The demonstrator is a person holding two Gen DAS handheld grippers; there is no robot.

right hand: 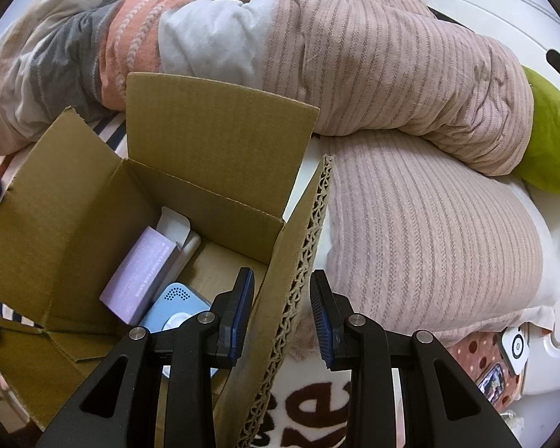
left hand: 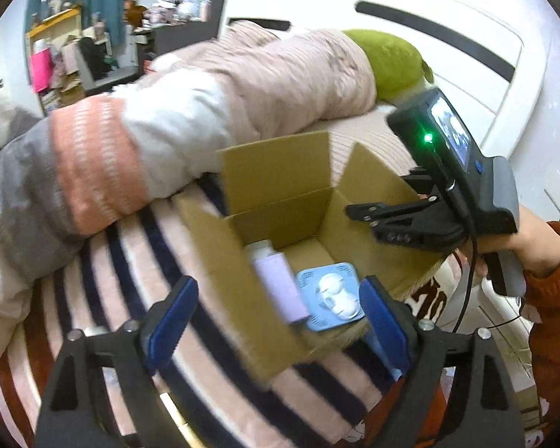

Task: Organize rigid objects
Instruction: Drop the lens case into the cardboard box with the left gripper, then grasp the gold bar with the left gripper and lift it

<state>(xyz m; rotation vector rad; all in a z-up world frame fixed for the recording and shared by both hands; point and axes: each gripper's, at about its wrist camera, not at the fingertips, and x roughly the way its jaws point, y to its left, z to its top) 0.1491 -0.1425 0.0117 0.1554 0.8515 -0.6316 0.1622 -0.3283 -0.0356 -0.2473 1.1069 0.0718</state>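
Lilac carton (right hand: 140, 274): lying in box (right hand: 212, 134), long axis toward far wall. Left gripper (left hand: 276, 321): wide, empty. Right gripper (right hand: 282, 317): clamping box flap (right hand: 298, 261).

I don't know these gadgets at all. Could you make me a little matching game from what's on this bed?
Things:
1. carton
2. pillow
3. flap
4. left hand-held gripper

States:
a. green, beside the quilt
b. open, holding nothing
c. lilac, lying inside the box
d. gripped by the right hand-held gripper

Pairs: 1-c, 2-a, 3-d, 4-b
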